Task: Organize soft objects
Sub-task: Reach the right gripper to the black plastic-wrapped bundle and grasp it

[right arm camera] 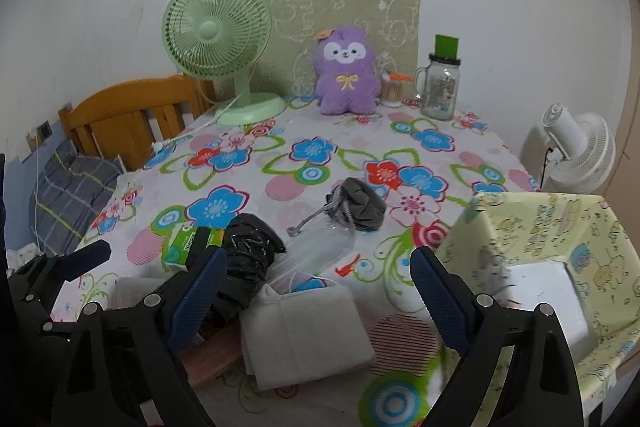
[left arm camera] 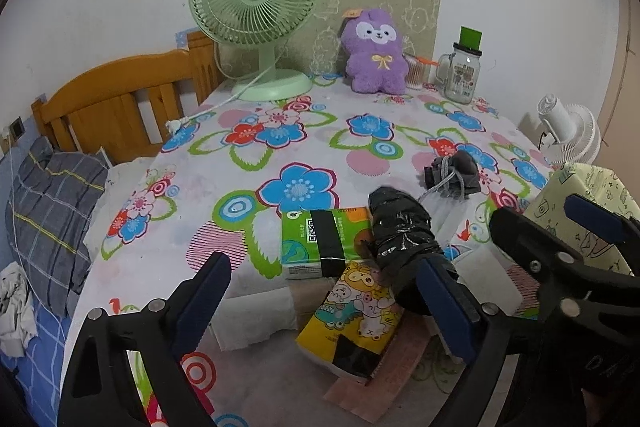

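Floral tablecloth [left arm camera: 248,187] carries the soft clutter. Left gripper [left arm camera: 324,291] and right gripper [right arm camera: 318,279] both gape wide, empty. Yellow tissue pack [left arm camera: 352,315] lies at 6 o'clock; risk: snagging the black bag [left arm camera: 404,239] overlapping it.

Both grippers, left gripper [left arm camera: 324,291] and right gripper [right arm camera: 318,283], are black plastic frames with silver screws and ribbed dark-blue finger pads [left arm camera: 202,297].

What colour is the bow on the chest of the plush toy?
Yellow, on the purple plush toy. The left wrist view shows it best.
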Demonstrator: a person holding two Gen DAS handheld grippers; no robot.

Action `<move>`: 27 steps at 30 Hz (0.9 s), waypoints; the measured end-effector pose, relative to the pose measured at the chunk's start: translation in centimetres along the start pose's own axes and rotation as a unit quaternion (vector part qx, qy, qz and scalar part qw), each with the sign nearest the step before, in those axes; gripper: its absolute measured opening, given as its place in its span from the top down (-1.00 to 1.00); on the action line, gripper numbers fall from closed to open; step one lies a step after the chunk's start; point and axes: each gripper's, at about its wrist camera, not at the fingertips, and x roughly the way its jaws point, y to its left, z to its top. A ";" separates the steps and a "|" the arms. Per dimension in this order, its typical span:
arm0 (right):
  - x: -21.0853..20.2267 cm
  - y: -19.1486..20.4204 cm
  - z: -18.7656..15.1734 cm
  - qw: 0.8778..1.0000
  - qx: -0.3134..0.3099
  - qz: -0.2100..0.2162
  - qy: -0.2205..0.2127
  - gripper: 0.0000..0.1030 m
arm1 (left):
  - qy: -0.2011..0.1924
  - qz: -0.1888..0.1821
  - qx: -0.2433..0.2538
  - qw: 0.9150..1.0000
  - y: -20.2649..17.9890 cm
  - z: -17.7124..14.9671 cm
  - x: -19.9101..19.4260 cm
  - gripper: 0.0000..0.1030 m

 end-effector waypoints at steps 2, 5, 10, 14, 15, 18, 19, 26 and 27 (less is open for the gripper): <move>0.6 0.3 0.0 1.000 0.000 0.001 0.006 -0.82 | 0.004 -0.002 0.002 1.000 0.0 -0.1 0.4 -0.78; 1.4 0.8 0.2 1.000 -0.001 0.005 0.014 -0.81 | 0.016 -0.011 0.007 1.000 0.1 -0.2 1.3 -0.77; 3.0 1.7 0.2 0.999 -0.008 0.008 0.031 -0.78 | 0.028 -0.019 0.007 0.999 0.1 -0.3 2.4 -0.76; 4.8 2.4 0.0 0.998 -0.015 0.010 0.054 -0.65 | 0.035 -0.028 0.010 0.999 0.1 -0.4 3.0 -0.76; 5.1 2.4 -0.1 0.998 -0.015 0.013 0.058 -0.60 | 0.036 -0.030 0.011 0.999 0.0 -0.5 3.1 -0.76; 6.2 2.6 -0.4 0.997 -0.014 0.020 0.076 -0.44 | 0.042 -0.035 0.013 0.998 0.0 -0.6 3.6 -0.75; 6.4 2.7 -0.5 0.996 -0.012 0.023 0.082 -0.39 | 0.044 -0.037 0.013 0.998 0.0 -0.6 3.7 -0.75; 7.4 3.3 -0.9 0.994 -0.018 0.042 0.097 0.22 | 0.059 -0.046 0.015 0.997 -0.2 -1.1 4.7 -0.74; 7.4 3.2 -0.9 0.994 -0.018 0.042 0.097 0.29 | 0.060 -0.047 0.015 0.997 -0.3 -1.2 4.7 -0.74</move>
